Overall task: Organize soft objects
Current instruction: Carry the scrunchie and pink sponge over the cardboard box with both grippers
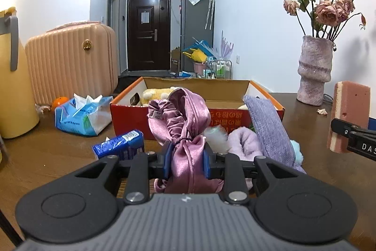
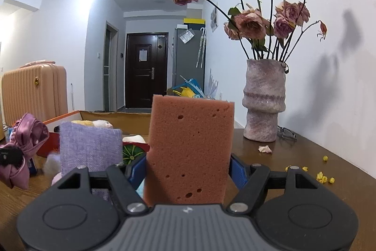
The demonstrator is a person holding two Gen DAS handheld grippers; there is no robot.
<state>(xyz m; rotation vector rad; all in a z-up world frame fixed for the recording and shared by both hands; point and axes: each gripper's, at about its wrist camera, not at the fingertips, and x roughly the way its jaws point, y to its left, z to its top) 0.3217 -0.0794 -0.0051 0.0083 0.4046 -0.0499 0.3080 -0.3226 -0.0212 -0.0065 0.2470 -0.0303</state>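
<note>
My left gripper (image 1: pixel 186 160) is shut on a pink satin bonnet (image 1: pixel 182 117), bunched between its blue pads and lifted off the table. It also shows at the left of the right wrist view as the satin bonnet (image 2: pixel 25 140). Behind it stands an open red and orange cardboard box (image 1: pixel 131 109) with a yellow plush toy (image 1: pixel 157 93) inside. A purple cloth (image 1: pixel 270 128), a lilac fleece piece (image 1: pixel 244 142) and pale fluff lie in front of the box. My right gripper (image 2: pixel 188 171) is shut on an upright pink sponge (image 2: pixel 190 147), the same sponge (image 1: pixel 347 119) that shows at the right edge of the left wrist view.
A vase of dried roses (image 2: pixel 264 100) stands at the table's back right, with yellow crumbs (image 2: pixel 322 177) near it. A blue tissue pack (image 1: pixel 82 117), a small blue packet (image 1: pixel 122 144) and a yellow jug (image 1: pixel 14 91) sit to the left. A pink suitcase (image 1: pixel 70 62) stands behind.
</note>
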